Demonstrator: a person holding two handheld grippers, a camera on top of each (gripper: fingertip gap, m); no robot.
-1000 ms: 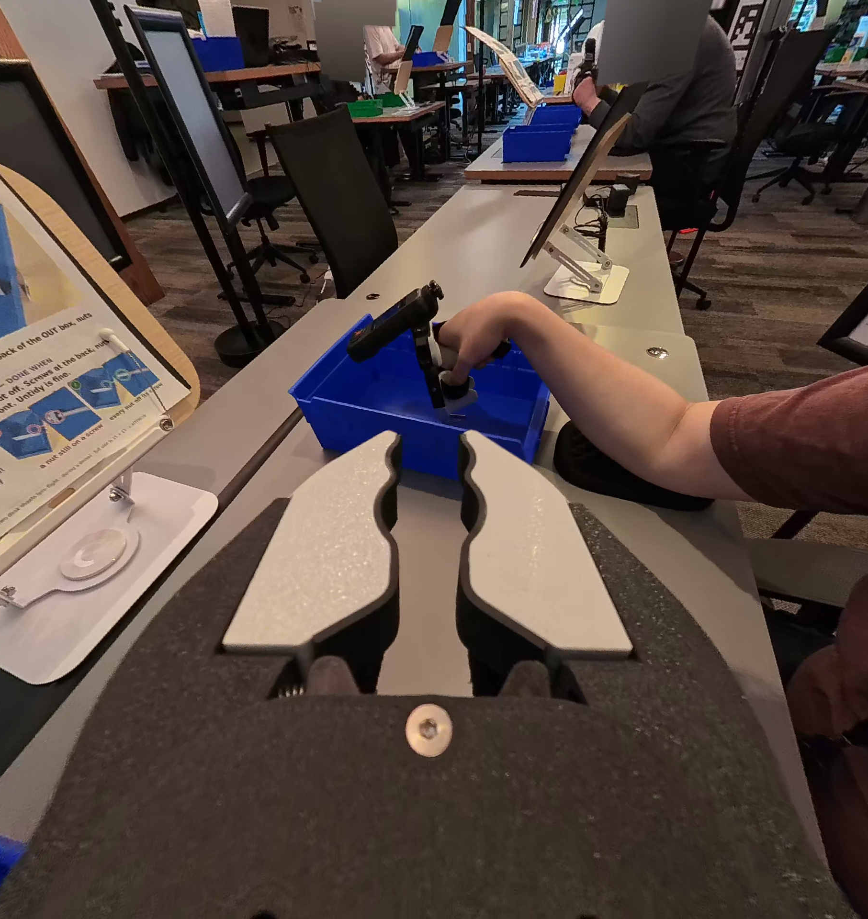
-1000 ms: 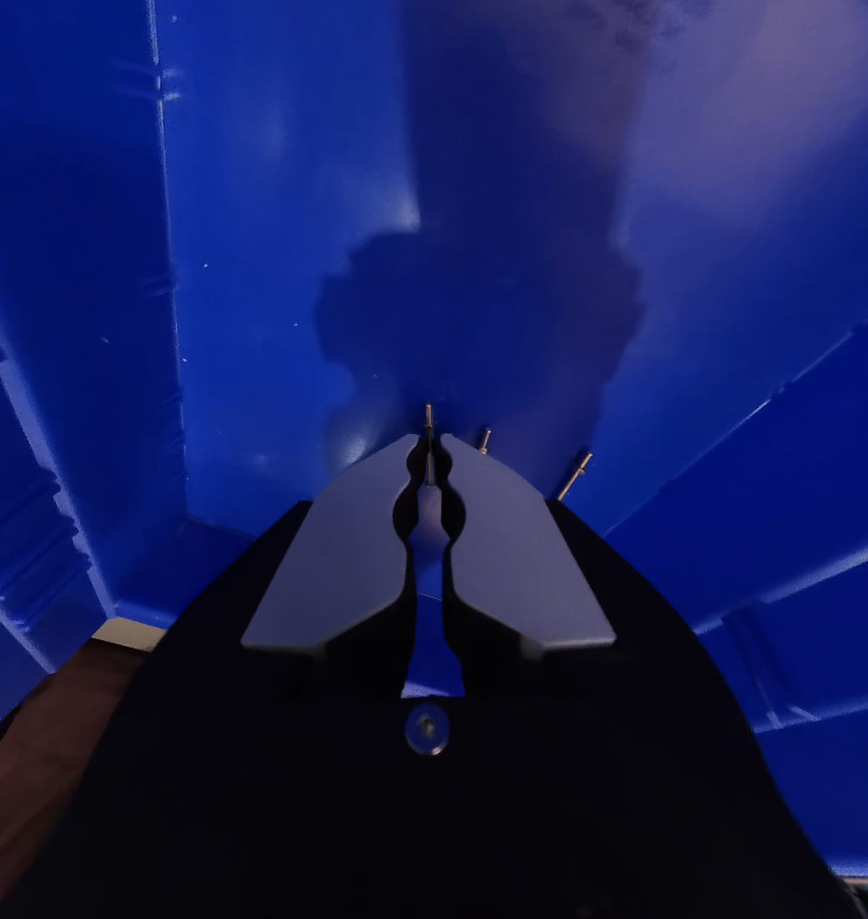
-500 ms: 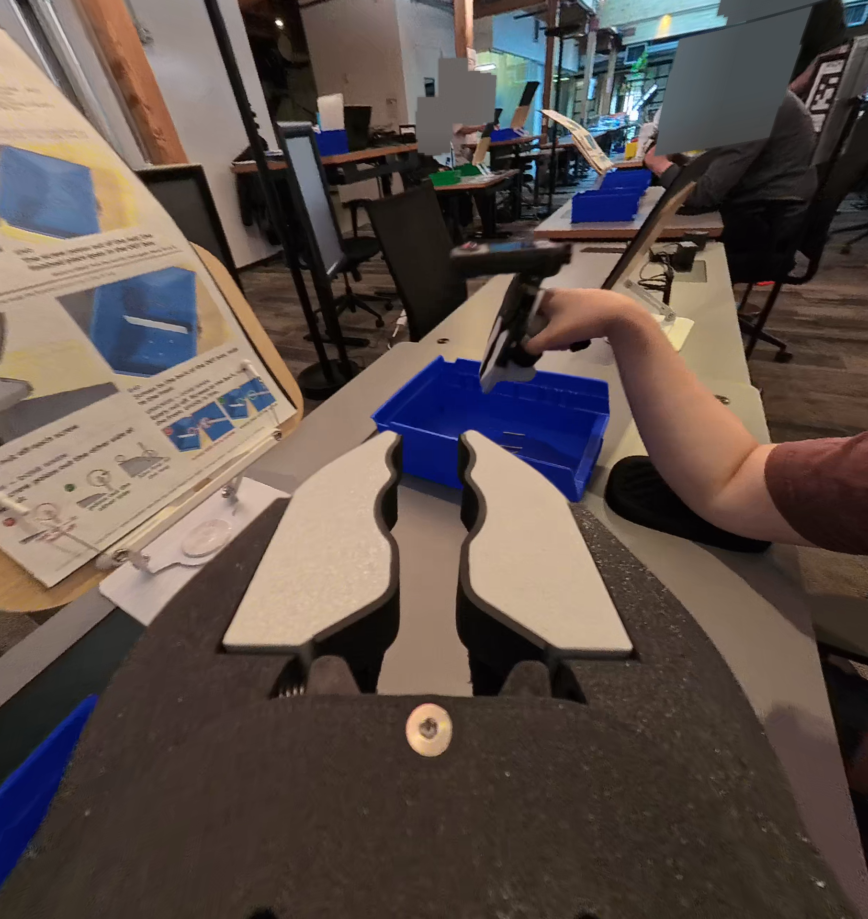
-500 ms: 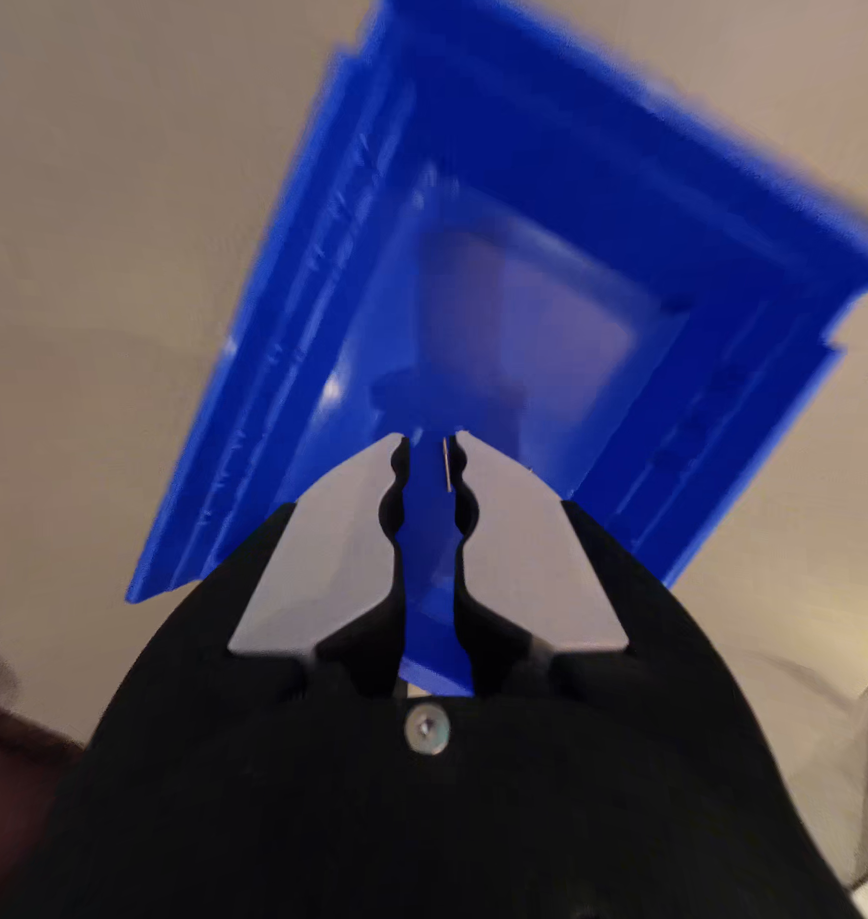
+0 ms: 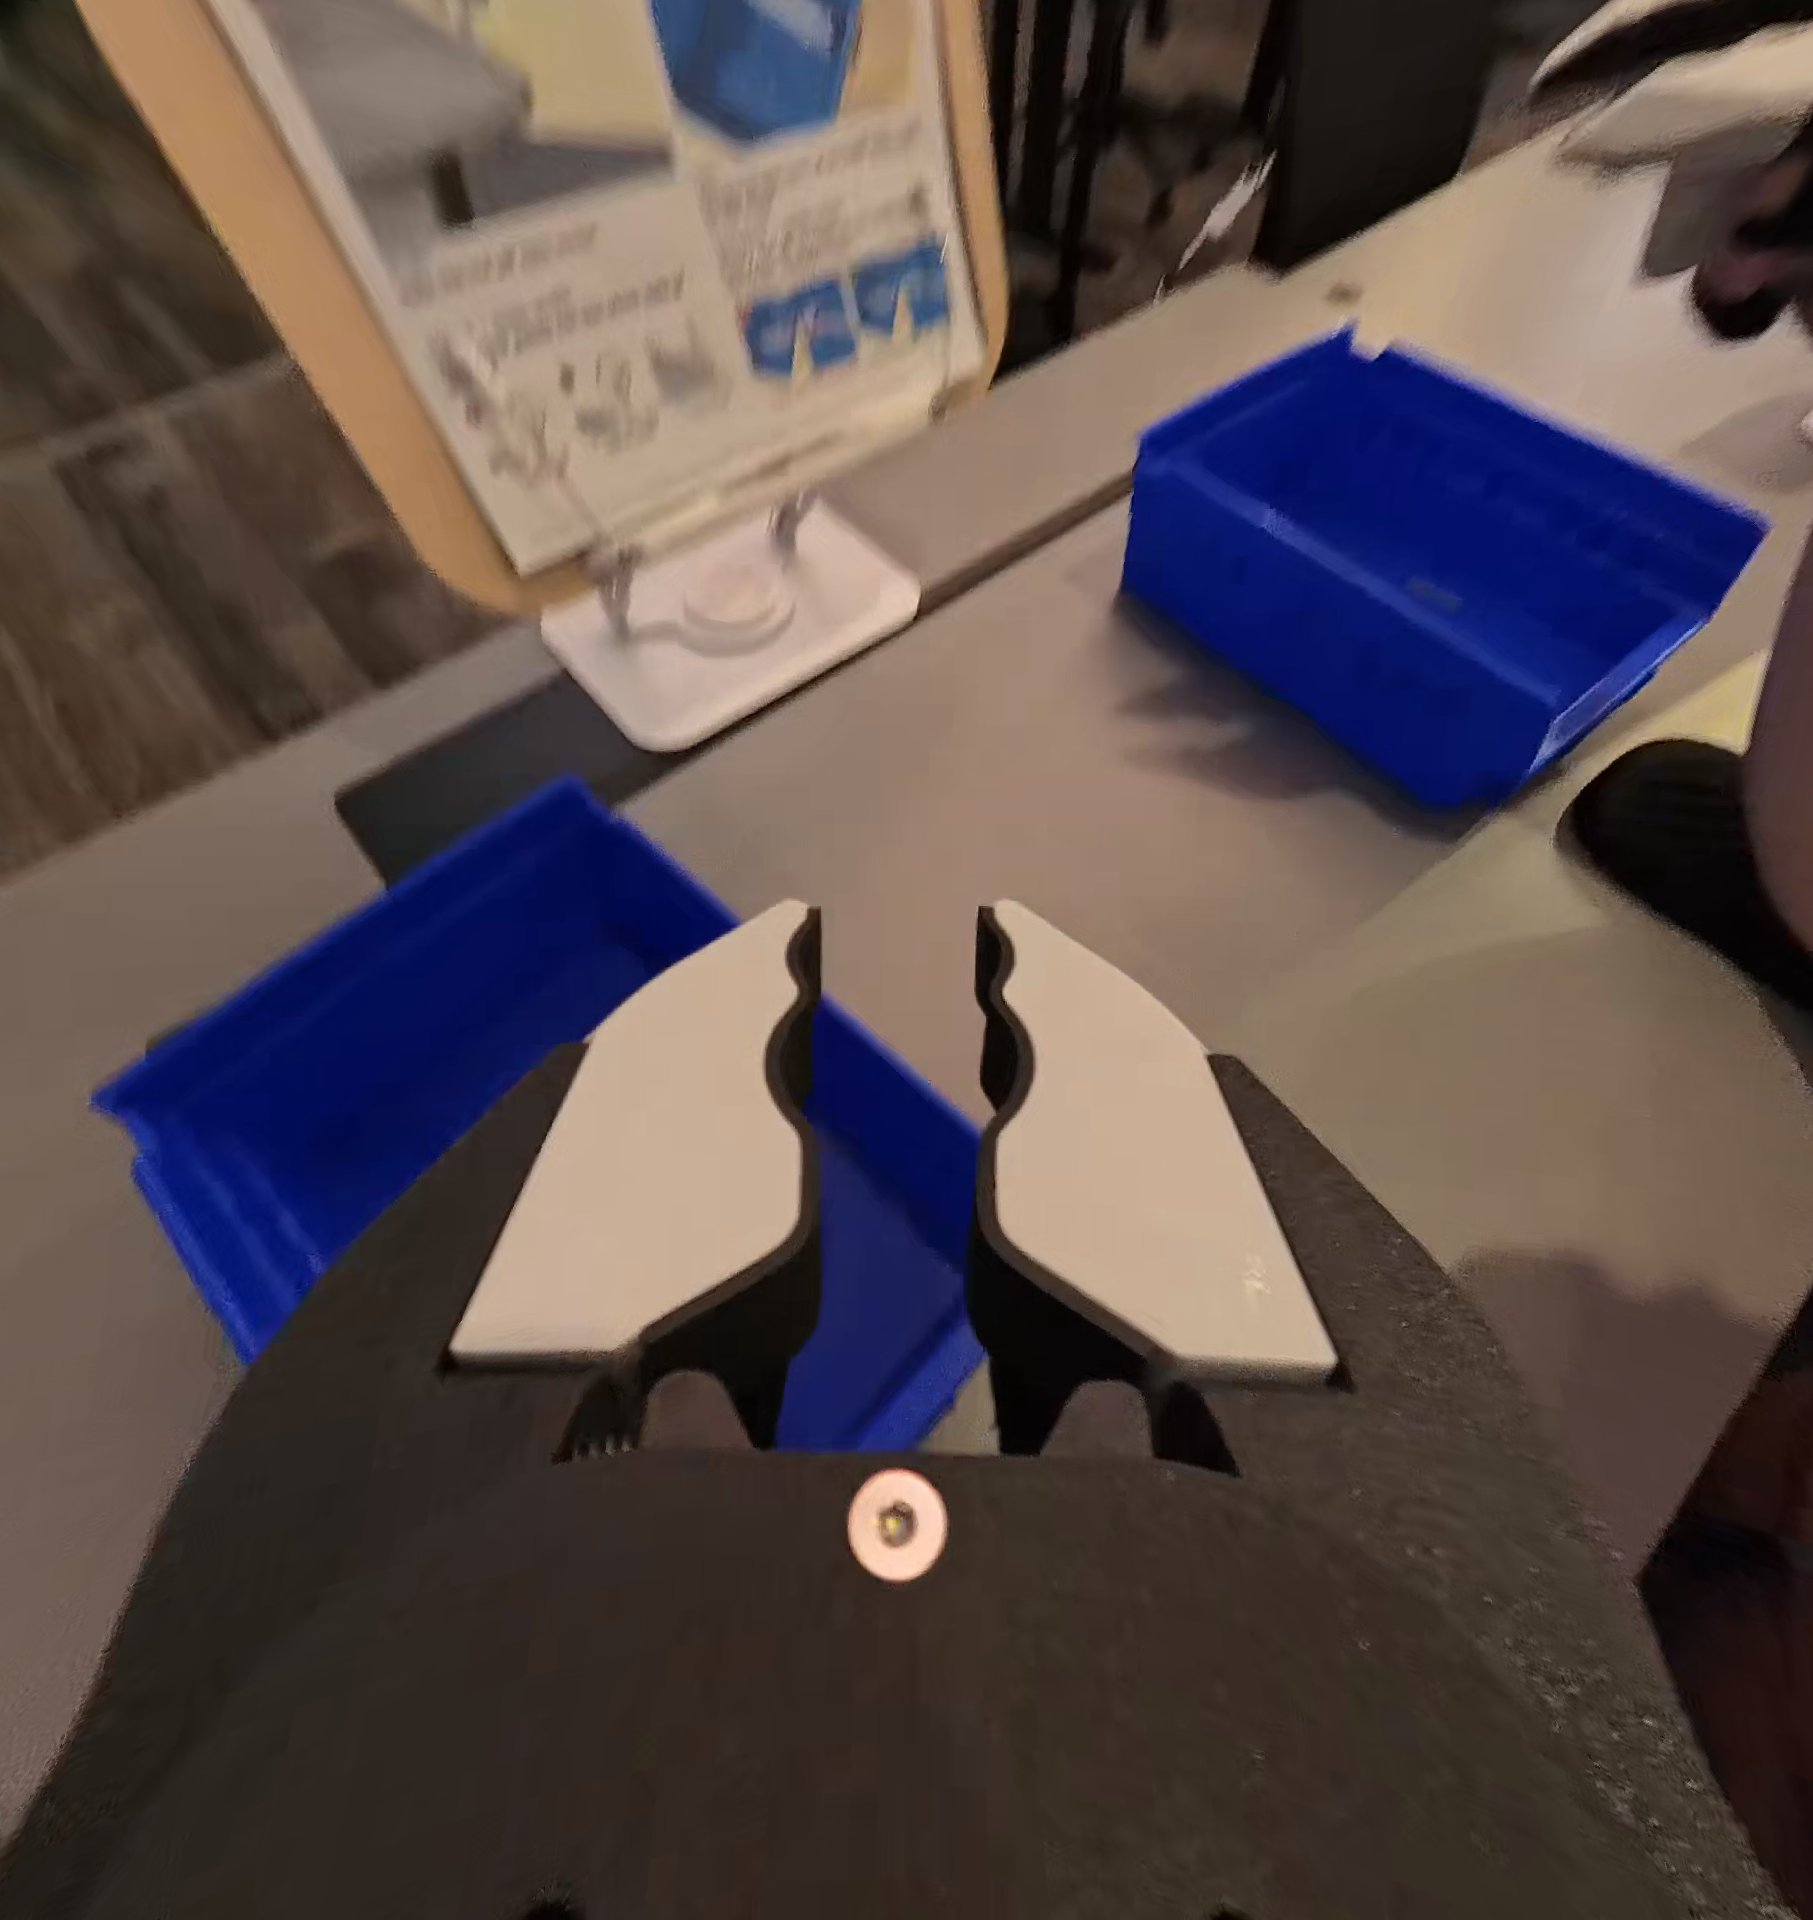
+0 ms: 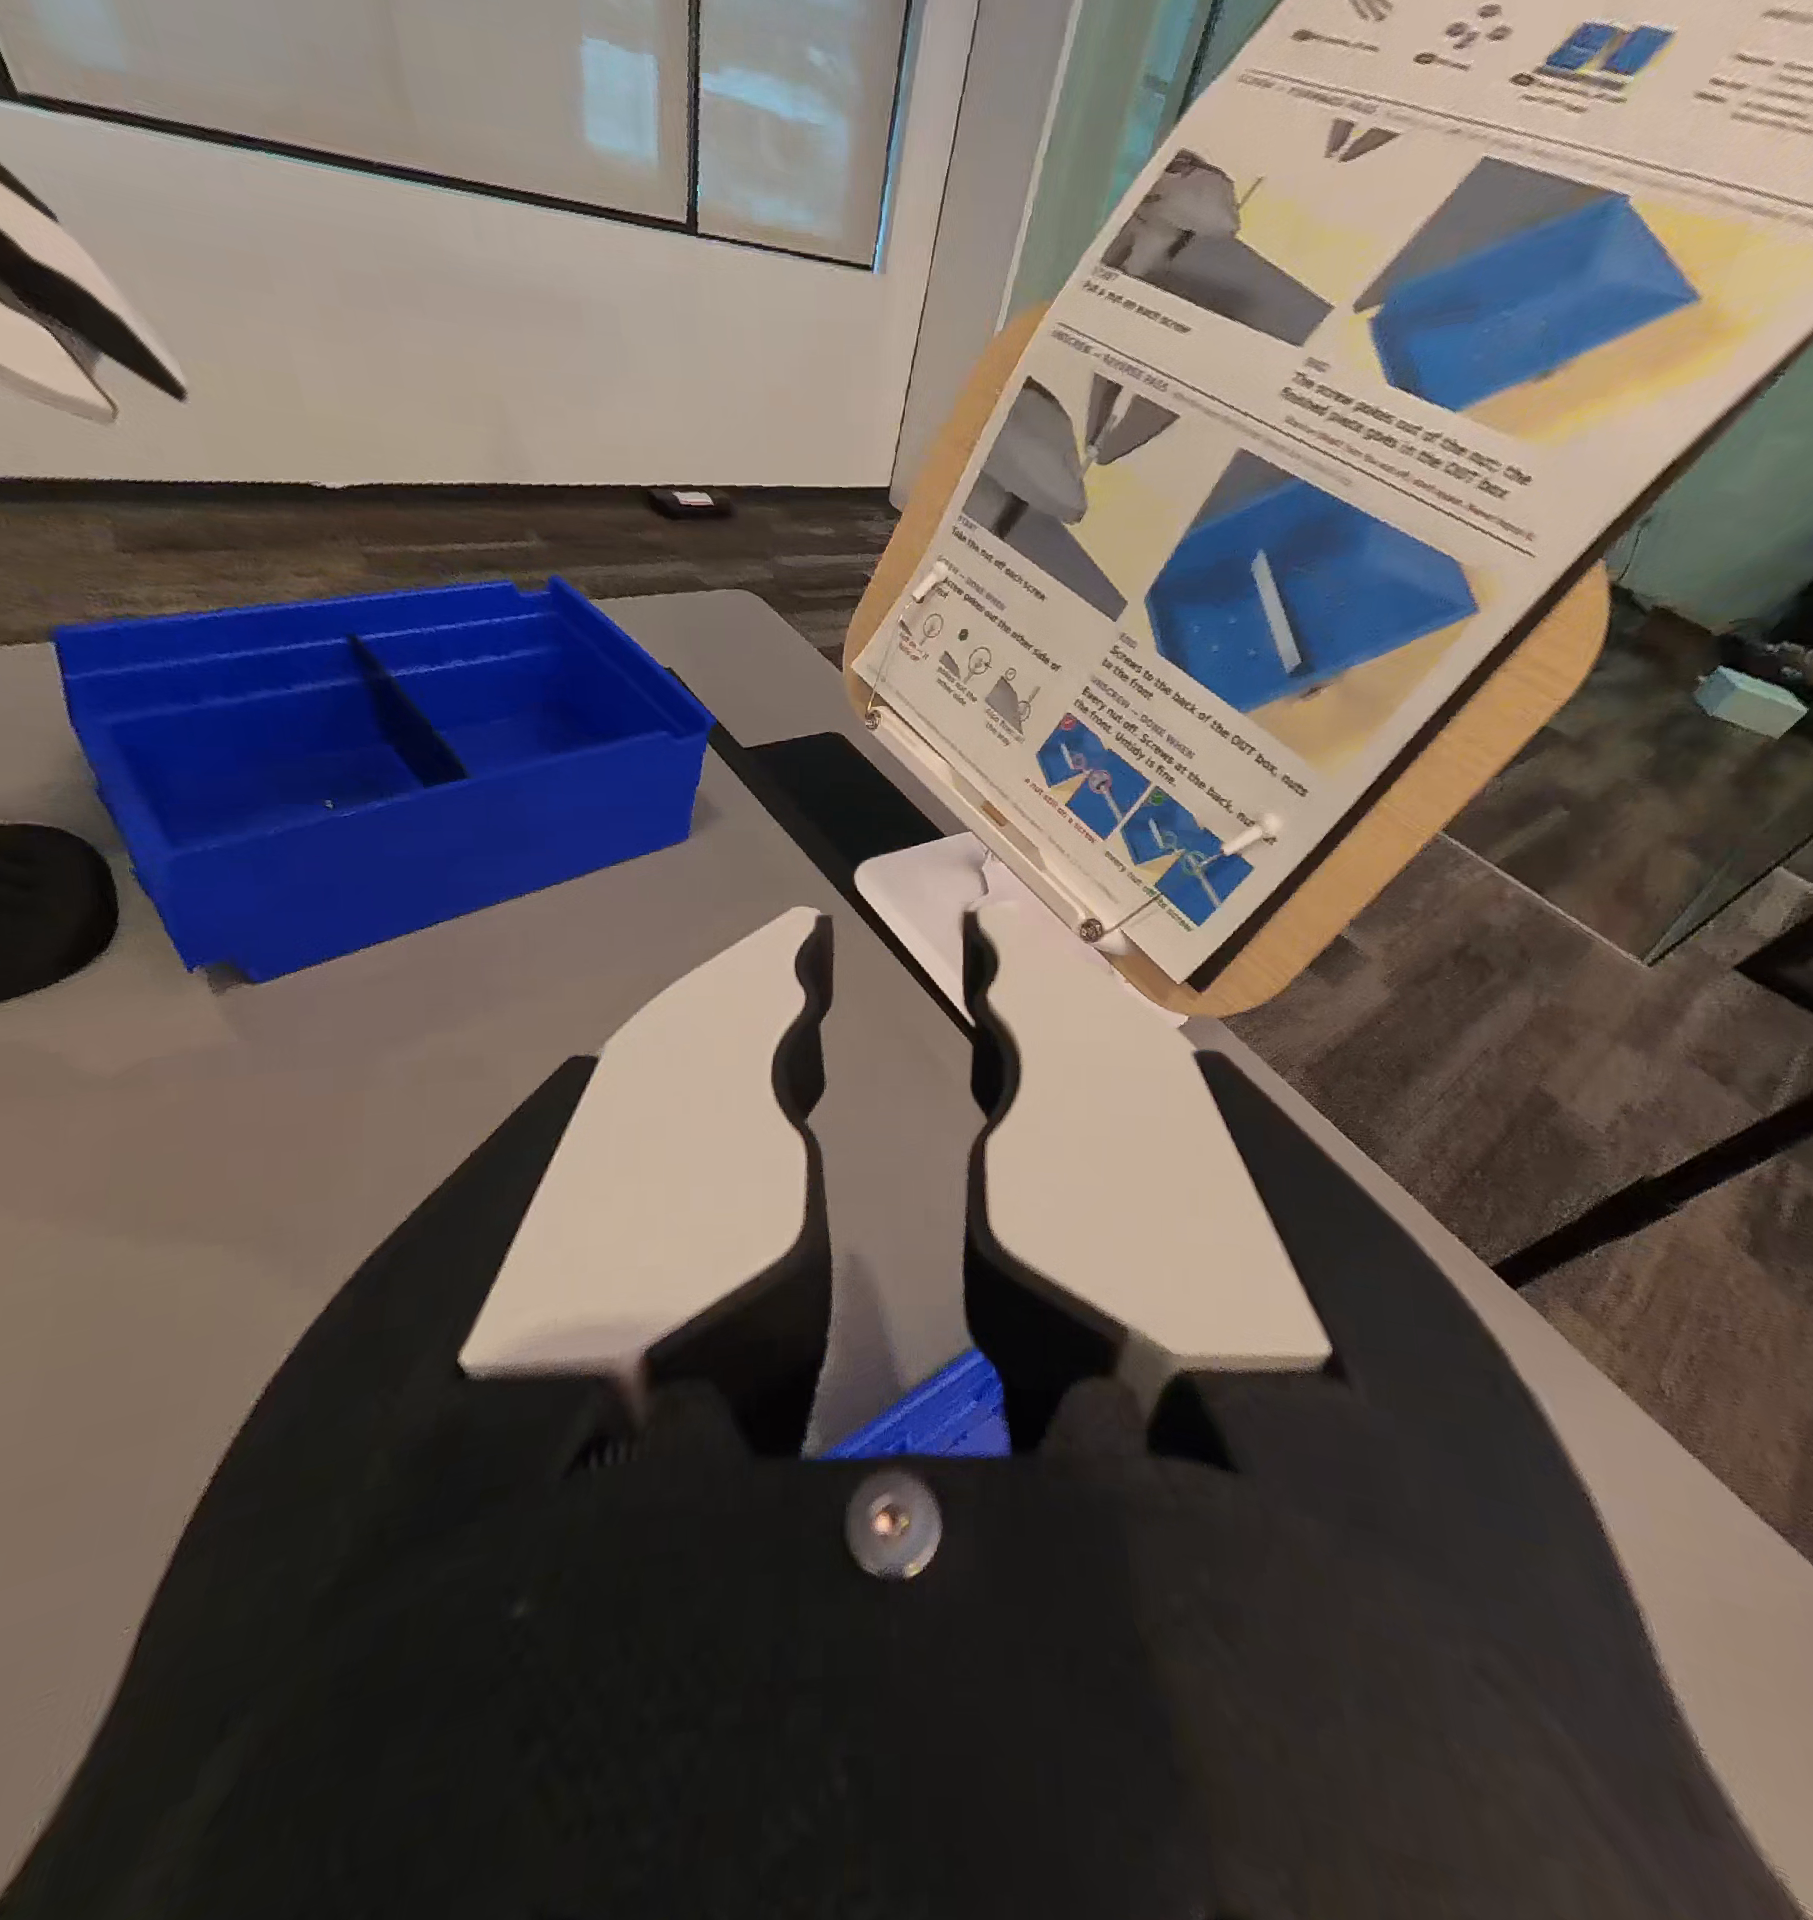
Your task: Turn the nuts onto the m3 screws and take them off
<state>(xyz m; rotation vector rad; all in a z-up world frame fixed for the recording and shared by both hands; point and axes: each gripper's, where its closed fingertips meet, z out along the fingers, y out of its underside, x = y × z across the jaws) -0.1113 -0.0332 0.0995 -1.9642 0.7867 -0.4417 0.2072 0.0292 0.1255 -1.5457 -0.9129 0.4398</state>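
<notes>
Grey office table [image 5: 1141, 852] | left gripper [image 5: 897, 925] and right gripper [image 6: 897, 935] both agape, empty | near blue bin [image 5: 382, 1049] under left, nearer it | divided blue bin [image 6: 362, 769] ahead-left of right | screws, nuts not discernible

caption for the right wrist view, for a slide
Open right gripper over the table, facing a divided blue bin and an instruction sheet.

Smooth, slightly glossy blue plastic was seen in the divided bin [image 6: 382, 769] and in the nearer bin [image 5: 382, 1081]. The table [image 6: 206, 1143] was finished in matt grey laminate. A printed paper instruction sheet [image 6: 1328, 499] was backed by a pale wood board [image 6: 1421, 831]. The right gripper [image 6: 897, 935] was faced with matt grey plates on rough black foam, as was the left gripper [image 5: 897, 925].
</notes>
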